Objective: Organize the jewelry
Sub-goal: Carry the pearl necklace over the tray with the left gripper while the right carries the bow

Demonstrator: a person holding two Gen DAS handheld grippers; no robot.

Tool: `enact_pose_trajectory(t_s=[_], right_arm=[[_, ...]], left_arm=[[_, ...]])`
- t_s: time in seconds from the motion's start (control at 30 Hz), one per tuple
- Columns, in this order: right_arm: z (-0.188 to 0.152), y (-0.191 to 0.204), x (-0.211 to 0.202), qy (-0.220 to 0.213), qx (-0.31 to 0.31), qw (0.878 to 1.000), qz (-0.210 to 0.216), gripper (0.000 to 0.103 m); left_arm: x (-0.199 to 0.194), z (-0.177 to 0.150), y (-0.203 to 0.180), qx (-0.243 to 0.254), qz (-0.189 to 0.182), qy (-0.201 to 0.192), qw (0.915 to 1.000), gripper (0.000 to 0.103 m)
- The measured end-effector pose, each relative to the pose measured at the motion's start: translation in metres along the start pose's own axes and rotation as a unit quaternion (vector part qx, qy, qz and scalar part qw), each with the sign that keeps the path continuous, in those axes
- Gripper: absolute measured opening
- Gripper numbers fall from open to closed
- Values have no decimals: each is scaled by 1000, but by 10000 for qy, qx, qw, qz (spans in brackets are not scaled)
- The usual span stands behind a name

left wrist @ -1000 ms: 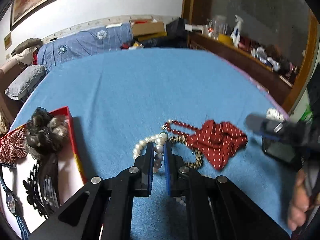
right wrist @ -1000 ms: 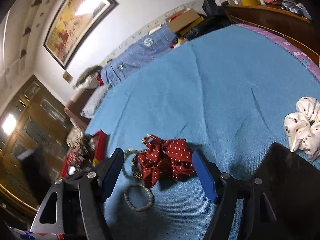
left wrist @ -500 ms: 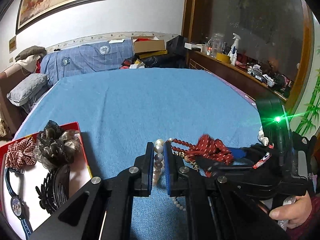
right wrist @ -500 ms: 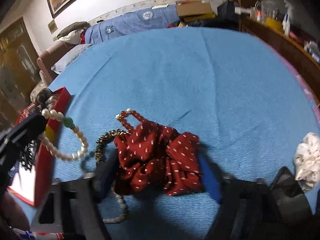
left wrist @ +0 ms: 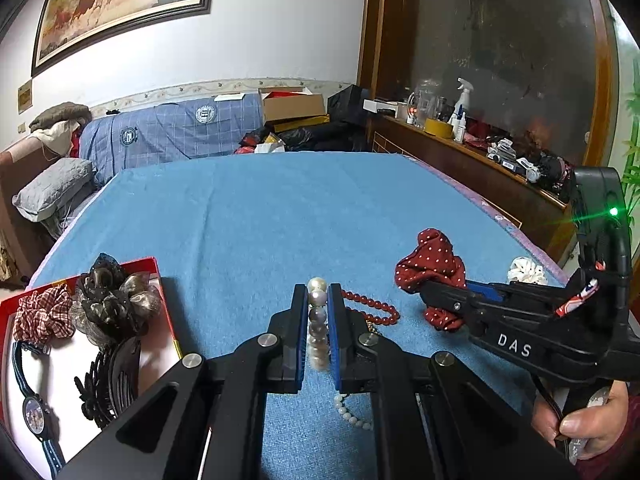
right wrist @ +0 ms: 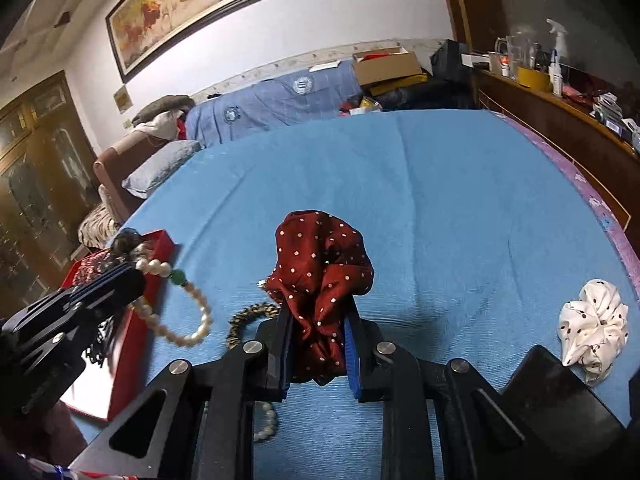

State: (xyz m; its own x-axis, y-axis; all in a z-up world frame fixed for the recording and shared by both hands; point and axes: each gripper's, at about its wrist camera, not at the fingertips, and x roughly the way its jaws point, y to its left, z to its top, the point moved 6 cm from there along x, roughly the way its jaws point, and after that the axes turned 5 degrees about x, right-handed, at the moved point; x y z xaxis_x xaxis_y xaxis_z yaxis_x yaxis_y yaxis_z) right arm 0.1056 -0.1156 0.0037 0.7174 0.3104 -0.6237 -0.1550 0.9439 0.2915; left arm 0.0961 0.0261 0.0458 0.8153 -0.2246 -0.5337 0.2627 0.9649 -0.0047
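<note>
Currently the left gripper (left wrist: 318, 320) pinches the white pearl bead bracelet (left wrist: 318, 330) just right of the red-rimmed tray (left wrist: 160, 280), presumably for deposit there. The right gripper (right wrist: 318, 344) clamps the dark red white-dotted fabric scrunchie (right wrist: 320, 272), lifted right of the tray, clear of the beads.

Red white-dotted scrunchie (right wrist: 320, 280), blue bedspread (right wrist: 400, 180)
</note>
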Motion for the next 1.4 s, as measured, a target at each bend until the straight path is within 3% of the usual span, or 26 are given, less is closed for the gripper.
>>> enact_pose_trajectory(t_s=[0.63,1.4], right_arm=[[-3,16,-8,-140,-103,9994,300,23],[-6,25,-12,-184,-245,9989,356,23]], left_arm=[[3,-1,-3,111,294,-29,9995,9],[3,0,1,142,458,-46,9988,9]])
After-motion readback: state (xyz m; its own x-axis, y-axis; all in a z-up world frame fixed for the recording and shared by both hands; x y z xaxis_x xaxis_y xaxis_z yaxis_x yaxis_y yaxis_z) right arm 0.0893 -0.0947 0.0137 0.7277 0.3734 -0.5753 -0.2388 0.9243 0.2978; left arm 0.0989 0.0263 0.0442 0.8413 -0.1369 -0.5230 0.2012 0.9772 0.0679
